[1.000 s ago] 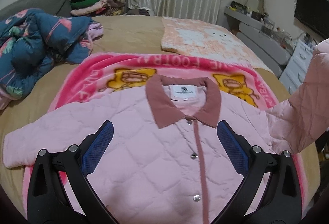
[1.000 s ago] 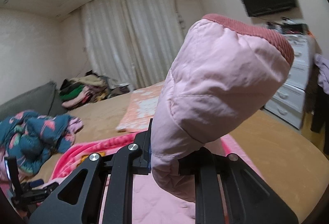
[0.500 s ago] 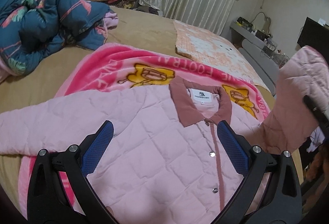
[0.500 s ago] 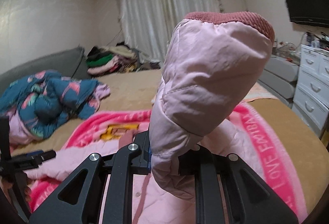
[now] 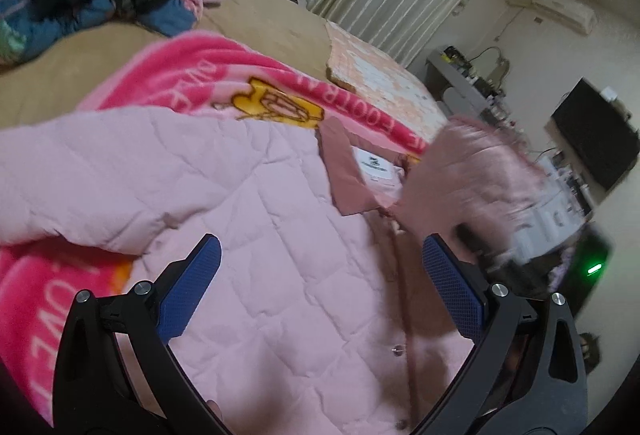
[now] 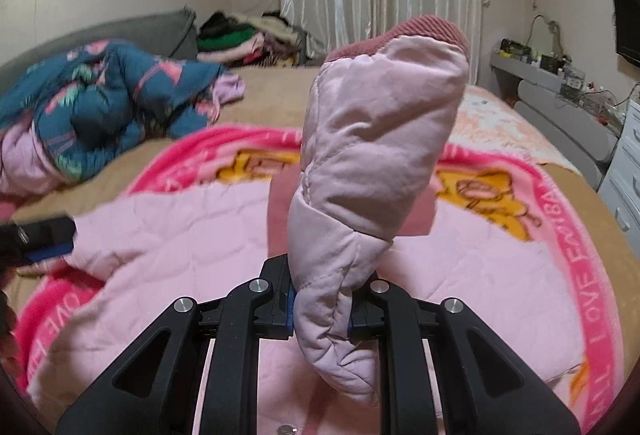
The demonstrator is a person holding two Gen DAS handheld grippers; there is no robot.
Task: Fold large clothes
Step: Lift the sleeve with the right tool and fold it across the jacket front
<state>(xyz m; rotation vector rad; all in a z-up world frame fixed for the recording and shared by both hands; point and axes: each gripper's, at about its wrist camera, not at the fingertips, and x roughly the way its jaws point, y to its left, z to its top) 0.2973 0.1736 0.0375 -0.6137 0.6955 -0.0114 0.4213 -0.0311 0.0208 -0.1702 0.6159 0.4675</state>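
Observation:
A pink quilted jacket point(image 5: 248, 243) with a dusty-red collar point(image 5: 344, 175) lies face up on a pink blanket on the bed. My left gripper point(image 5: 320, 283) is open and empty, hovering above the jacket's chest. My right gripper point(image 6: 320, 311) is shut on the jacket's right sleeve point(image 6: 372, 163) and holds it upright above the jacket body point(image 6: 180, 247), the red cuff on top. That lifted sleeve shows blurred in the left wrist view point(image 5: 472, 171), over the collar. The other sleeve point(image 5: 80, 187) lies spread out to the left.
The pink cartoon blanket point(image 6: 568, 259) lies on a tan bed cover point(image 5: 260, 23). A blue flowered quilt point(image 6: 100, 107) is heaped at the left, a clothes pile point(image 6: 240, 43) at the back. A peach cloth point(image 5: 380, 75) lies further back. White drawers point(image 6: 624, 171) stand at the right.
My right gripper has carried the sleeve leftward, from beside the bed to over the jacket's collar. My left gripper has swung left and lower over the jacket, still open.

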